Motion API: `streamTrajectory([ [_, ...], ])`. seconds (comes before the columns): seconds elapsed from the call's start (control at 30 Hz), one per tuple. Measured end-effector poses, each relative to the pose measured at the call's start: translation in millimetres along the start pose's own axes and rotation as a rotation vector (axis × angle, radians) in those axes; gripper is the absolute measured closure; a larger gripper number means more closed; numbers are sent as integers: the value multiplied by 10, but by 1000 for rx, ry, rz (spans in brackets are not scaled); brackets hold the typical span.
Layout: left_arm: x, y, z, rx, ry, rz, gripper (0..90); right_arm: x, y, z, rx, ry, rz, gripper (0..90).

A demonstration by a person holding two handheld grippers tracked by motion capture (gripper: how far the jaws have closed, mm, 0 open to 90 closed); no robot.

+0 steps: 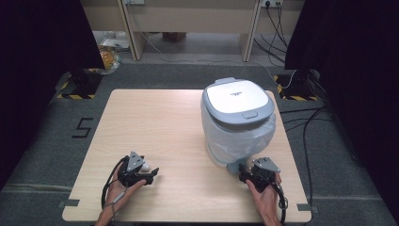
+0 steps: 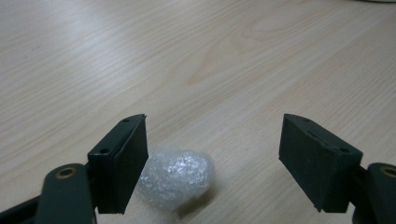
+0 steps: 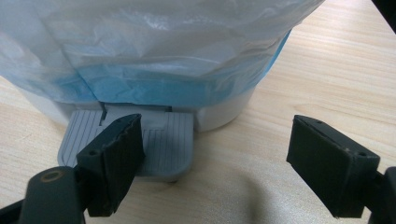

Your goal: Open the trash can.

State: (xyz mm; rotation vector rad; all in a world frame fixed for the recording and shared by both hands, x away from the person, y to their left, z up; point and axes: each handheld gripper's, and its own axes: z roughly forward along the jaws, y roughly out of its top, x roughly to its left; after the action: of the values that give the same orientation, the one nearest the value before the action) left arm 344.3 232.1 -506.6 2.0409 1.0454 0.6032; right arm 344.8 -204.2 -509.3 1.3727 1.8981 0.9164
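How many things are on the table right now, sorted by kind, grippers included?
Pedal bin with liner bag fitted: 1
Bubble-wrap wad, between the left gripper's open jaws: 1
Grippers: 2, left gripper and right gripper, the latter open at the bin's pedal
Total: 4

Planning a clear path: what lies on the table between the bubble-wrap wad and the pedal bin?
Bare wooden tabletop, as the high view shows.
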Motion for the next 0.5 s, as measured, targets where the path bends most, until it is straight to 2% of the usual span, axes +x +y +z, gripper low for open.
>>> streamTrajectory([
  [0.2, 58, -46, -72, -13, 29, -9, 227, 18, -20, 43, 37, -4, -4, 184],
  [0.23, 100, -66, -99, -21, 47, -18, 227, 22, -18, 43, 37, -6, -5, 184],
  [0.3, 143, -93, -116, -19, 56, -28, 227, 13, -16, 54, 39, -3, -5, 184],
  [0.5, 164, -136, -63, 8, 46, -43, 226, 14, -18, 56, 39, 0, 7, 184],
])
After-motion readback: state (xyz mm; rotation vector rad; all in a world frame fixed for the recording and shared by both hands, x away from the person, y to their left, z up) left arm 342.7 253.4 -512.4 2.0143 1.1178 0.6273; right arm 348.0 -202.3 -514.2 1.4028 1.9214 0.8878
